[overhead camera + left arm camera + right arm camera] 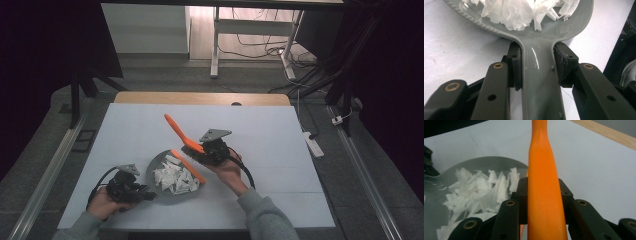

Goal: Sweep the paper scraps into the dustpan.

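Note:
A grey dustpan [156,165] lies on the white table near its front, and a heap of white paper scraps [175,177] fills it. My left gripper [145,194] is shut on the dustpan's handle [539,82], its pads [515,67] pressing on both sides. An orange brush [180,131] with dark bristles hangs tilted just right of the pan, its handle pointing up and to the left. The right gripper [207,150] is shut on that handle [541,157]. An orange strip [189,166] runs along the pan's right edge. In the right gripper view the scraps [479,192] lie left of the jaws.
The white table cover [280,150] spreads out to the right and behind the pan. A wooden table edge [200,98] runs along the back. Desk legs and cables stand on the floor beyond it. A power strip [313,144] lies off the right edge.

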Demonstrator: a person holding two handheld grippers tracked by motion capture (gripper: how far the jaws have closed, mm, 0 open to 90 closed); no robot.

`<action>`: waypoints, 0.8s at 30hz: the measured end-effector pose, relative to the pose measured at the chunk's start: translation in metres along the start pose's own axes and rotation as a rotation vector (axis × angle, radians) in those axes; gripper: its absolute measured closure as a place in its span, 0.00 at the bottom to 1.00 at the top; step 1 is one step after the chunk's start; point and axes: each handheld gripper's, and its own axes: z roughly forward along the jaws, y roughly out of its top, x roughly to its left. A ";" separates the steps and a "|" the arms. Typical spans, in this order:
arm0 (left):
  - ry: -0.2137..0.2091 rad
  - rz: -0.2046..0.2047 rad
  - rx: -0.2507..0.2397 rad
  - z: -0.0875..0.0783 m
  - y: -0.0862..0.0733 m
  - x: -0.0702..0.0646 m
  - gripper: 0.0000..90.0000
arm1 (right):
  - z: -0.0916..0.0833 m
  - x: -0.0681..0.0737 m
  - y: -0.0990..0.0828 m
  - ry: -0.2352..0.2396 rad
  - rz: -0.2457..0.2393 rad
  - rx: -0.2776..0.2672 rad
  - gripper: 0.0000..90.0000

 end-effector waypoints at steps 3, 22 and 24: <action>0.000 0.003 -0.001 0.000 0.000 -0.001 0.68 | -0.005 -0.007 -0.004 -0.053 0.033 0.010 0.78; 0.000 0.009 -0.001 0.004 0.003 -0.004 0.68 | 0.004 0.015 -0.032 -0.070 0.075 0.087 0.78; -0.001 0.010 0.000 0.004 0.003 -0.003 0.68 | 0.008 0.024 -0.029 -0.070 0.045 0.089 0.78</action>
